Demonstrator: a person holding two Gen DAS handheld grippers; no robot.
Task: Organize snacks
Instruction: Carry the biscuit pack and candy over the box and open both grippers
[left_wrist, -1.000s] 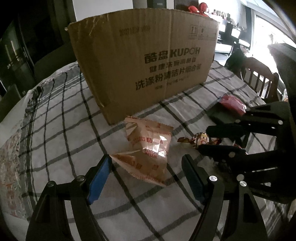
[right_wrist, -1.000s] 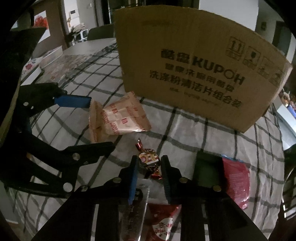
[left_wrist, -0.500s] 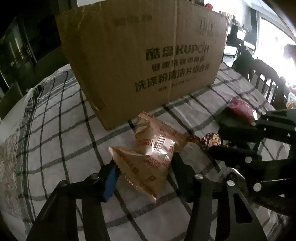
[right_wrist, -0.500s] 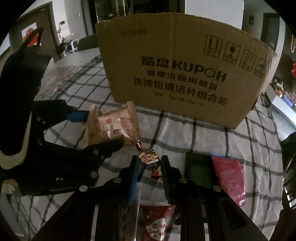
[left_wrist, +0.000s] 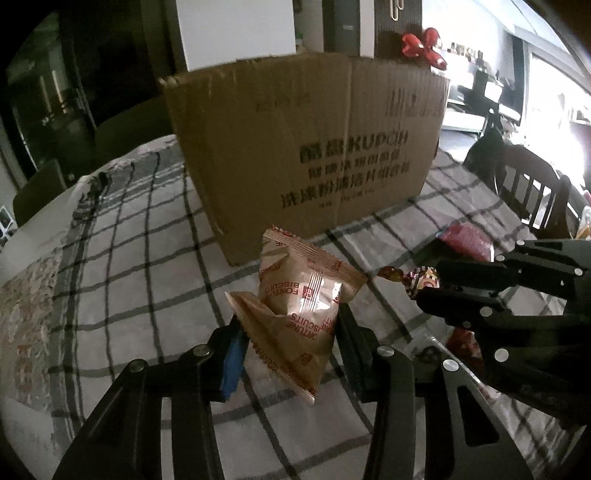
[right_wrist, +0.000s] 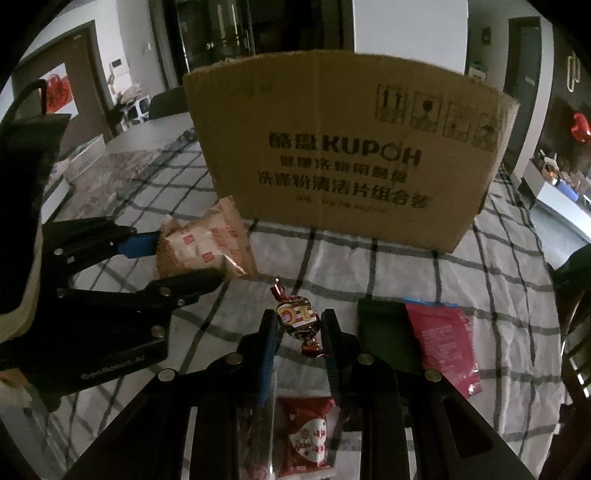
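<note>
Your left gripper (left_wrist: 291, 343) has the tan biscuit packet (left_wrist: 301, 306) between its jaws, which are closing onto its sides; the packet's long axis runs from its crimped top edge at about eleven o'clock down to a pointed corner at about five o'clock, so it sits tilted, with the red lettering upside down in the left wrist view; its top end reaches toward the base of the cardboard box (left_wrist: 306, 155), which stands upright at twelve o'clock on the checked tablecloth (left_wrist: 122, 280). Your right gripper (right_wrist: 299, 326) is clamped shut on the wrapped candy (right_wrist: 297, 319); the candy's long axis runs from one twisted tail at eleven o'clock to the other at five o'clock, the round middle pinched between the pads. Both grippers point steeply down toward the cloth, and they lie close side by side, the left one's fingers at nine o'clock in the right wrist view. A red packet (right_wrist: 441, 341) and a dark green packet (right_wrist: 378, 332) lie flat, touching, at three o'clock of the candy; a red-and-white wrapped snack (right_wrist: 308, 435) lies under your right gripper at six o'clock.
</note>
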